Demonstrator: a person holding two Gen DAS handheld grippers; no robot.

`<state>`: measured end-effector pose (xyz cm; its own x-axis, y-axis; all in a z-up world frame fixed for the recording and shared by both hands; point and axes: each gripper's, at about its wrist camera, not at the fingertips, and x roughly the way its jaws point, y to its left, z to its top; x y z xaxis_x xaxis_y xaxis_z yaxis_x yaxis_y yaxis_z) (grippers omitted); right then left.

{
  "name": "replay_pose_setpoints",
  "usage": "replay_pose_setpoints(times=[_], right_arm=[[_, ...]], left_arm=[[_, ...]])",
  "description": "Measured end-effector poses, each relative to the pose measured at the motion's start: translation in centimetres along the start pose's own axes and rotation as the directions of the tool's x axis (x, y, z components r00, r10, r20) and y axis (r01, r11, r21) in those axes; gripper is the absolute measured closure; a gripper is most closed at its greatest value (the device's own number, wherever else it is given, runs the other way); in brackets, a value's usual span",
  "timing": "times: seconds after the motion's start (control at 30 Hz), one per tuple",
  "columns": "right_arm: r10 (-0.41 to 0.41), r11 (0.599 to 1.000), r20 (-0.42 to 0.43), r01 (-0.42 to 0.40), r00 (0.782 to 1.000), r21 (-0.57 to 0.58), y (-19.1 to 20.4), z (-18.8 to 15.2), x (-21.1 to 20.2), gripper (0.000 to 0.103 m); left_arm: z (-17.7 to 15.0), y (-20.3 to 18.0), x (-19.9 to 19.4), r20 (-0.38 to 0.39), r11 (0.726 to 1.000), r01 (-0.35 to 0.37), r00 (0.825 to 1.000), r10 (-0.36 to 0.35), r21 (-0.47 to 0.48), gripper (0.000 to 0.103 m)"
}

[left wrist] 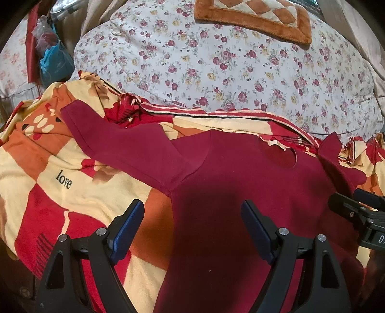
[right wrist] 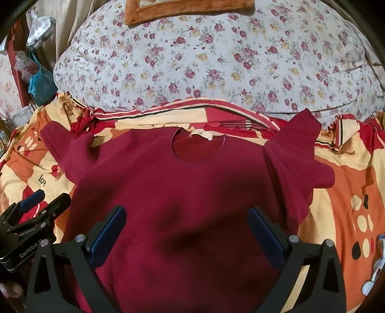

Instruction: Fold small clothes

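A dark red long-sleeved top (right wrist: 182, 187) lies spread flat on a patterned blanket, neckline with a white label (right wrist: 201, 133) at the far side. Its left sleeve (left wrist: 120, 146) stretches out to the far left. The right sleeve (right wrist: 296, 154) is bunched and folded on itself. My left gripper (left wrist: 192, 226) hovers open over the top's left side, near the armpit seam. My right gripper (right wrist: 187, 231) hovers open over the middle of the chest. Neither holds anything. Each gripper shows at the edge of the other's view: the right one (left wrist: 356, 204), the left one (right wrist: 45, 199).
The red, orange and cream blanket (left wrist: 48, 183) bears the word "love". Behind it bulges a floral quilt (right wrist: 216, 60) with an orange mat (left wrist: 252, 16) on top. Plastic bags (left wrist: 53, 57) hang at the far left.
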<state>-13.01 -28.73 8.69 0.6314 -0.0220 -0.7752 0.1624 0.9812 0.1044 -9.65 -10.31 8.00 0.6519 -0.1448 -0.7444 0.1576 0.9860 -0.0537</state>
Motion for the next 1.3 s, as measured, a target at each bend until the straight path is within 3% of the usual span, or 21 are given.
replay_pose_setpoints(times=[0.6,1.3], right_arm=[[-0.099,0.992,0.018,0.100,0.995,-0.072,0.5,-0.1,0.7,0.001],[-0.062,0.995,-0.027,0.060,0.998,-0.086,1.4,-0.1,2.5,0.001]], left_arm=[[-0.2,0.0,0.7,-0.007,1.000,0.005,1.000,-0.005,0.001,0.038],[0.0,0.2,1.8,-0.023,1.000,-0.010,1.000,0.010,0.020,0.038]])
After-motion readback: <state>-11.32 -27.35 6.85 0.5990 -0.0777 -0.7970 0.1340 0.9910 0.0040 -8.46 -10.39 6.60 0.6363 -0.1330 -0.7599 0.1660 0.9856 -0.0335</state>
